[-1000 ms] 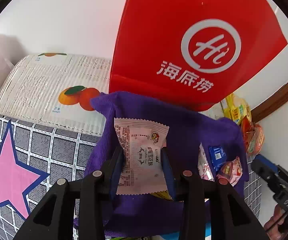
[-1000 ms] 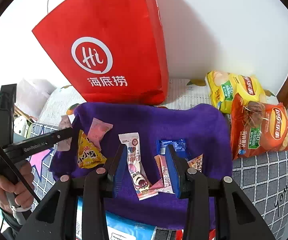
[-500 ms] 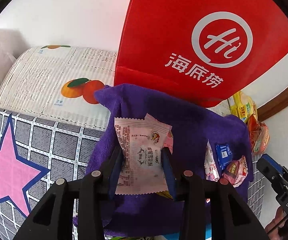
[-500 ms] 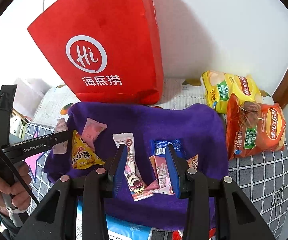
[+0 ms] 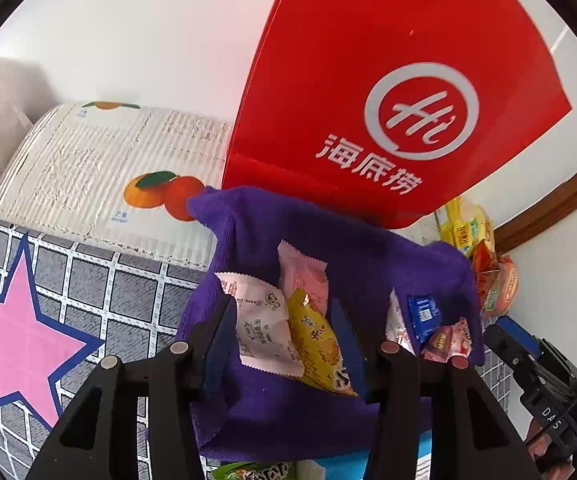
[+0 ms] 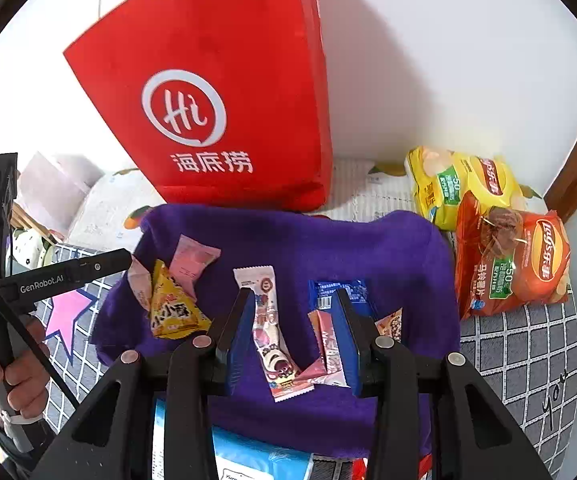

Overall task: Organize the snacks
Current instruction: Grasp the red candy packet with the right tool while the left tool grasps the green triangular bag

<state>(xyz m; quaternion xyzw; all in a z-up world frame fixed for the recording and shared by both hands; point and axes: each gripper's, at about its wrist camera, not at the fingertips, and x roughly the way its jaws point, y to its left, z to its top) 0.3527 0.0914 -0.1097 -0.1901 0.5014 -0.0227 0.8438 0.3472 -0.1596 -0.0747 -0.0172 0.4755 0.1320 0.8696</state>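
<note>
At lower centre of the left wrist frame, my left hand-held gripper (image 5: 284, 334) stands apart around the white snack packet (image 5: 262, 326) on the purple cloth (image 5: 368, 252), apparently just released; next I must pick another snack, my right hand-held gripper (image 6: 294, 334) being also apart.

Both wrist views near purple cloth (image 5: 368, 248)

Orange-printed white box (image 5: 100, 176) sits behind a star-patterned grid cloth (image 5: 100, 296).
</note>
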